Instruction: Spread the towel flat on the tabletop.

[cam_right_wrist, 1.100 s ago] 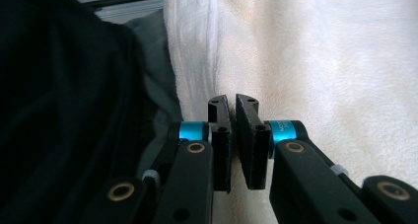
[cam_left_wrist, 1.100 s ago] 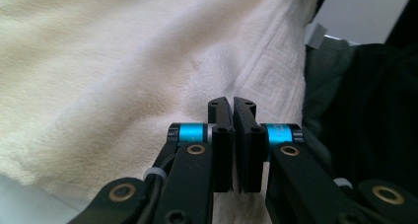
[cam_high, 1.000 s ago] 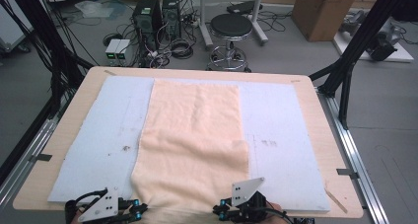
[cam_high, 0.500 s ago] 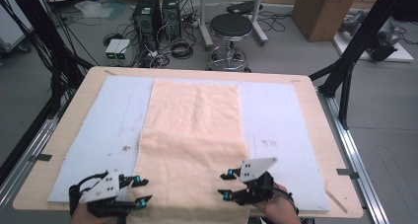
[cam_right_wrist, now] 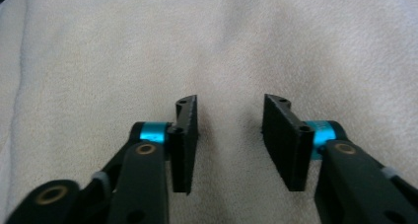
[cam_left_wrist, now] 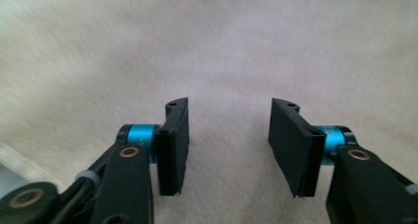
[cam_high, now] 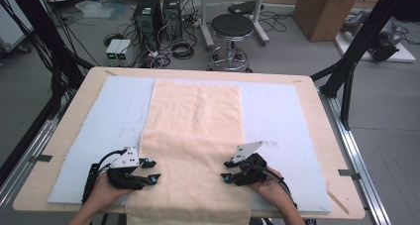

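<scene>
Cloth: a long peach-coloured cloth [cam_high: 193, 136] lay flat down the middle of the pale blue mat [cam_high: 282, 111], its near end hanging over the table [cam_high: 317, 101] edge on my side.
Left gripper: my left gripper [cam_high: 151, 170] sat at the cloth's left edge near the front of the table, jaws pointing inward across the fabric.
Left jaws: they stood partly apart and had just been closing a little; in the left gripper view [cam_left_wrist: 229, 145] bare cloth [cam_left_wrist: 222, 61] lay beneath and between them, nothing pinched.
Right gripper: my right gripper [cam_high: 227, 170] sat near the cloth's right edge, level with the left one, jaws pointing inward over the fabric.
Right jaws: partly apart too, having just been closing somewhat; the right gripper view [cam_right_wrist: 230, 140] showed only cloth [cam_right_wrist: 222, 46] under the gap, no fold caught.
Between the grippers: a flat stretch of cloth, the two well apart.
Contact: whether either jaw tip touched the fabric, I could not tell.
</scene>
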The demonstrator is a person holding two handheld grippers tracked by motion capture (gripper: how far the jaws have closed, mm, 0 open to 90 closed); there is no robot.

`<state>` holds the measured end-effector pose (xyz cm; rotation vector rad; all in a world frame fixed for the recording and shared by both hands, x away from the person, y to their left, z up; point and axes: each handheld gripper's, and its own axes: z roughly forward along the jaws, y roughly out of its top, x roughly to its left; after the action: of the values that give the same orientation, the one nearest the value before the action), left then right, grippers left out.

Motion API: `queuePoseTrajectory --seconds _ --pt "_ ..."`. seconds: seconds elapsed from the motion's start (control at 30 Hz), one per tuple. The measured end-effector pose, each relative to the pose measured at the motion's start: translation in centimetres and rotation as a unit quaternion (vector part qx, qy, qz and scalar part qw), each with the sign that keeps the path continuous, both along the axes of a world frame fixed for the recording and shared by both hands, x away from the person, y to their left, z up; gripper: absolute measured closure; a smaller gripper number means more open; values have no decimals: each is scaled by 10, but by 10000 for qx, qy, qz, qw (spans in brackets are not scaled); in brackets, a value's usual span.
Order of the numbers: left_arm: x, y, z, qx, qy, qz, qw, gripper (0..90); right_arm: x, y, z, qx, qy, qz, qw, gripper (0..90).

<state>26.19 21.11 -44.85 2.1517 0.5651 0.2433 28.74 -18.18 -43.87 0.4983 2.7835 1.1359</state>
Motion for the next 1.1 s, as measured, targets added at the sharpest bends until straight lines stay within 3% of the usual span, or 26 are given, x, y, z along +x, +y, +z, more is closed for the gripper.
queuePoseTrajectory --seconds 0.23,0.4,0.63,1.0,1.1 --pt "0 0 0 6 -21 132 9999 727 5 -1 -1 103 78 34 9999 780" --pt "-1 0 0 23 -35 35 10000 837 6 0 -1 114 123 94 9998 841" --pt "-8 2 5 1 -87 69 9999 856 -3 1 6 205 -2 115 9997 850" --pt "-44 14 14 -149 -250 -68 9996 856 -30 2 16 513 35 362 9980 845" --pt "-54 16 15 -155 -243 -104 9995 856 -37 4 14 474 56 417 9980 843"
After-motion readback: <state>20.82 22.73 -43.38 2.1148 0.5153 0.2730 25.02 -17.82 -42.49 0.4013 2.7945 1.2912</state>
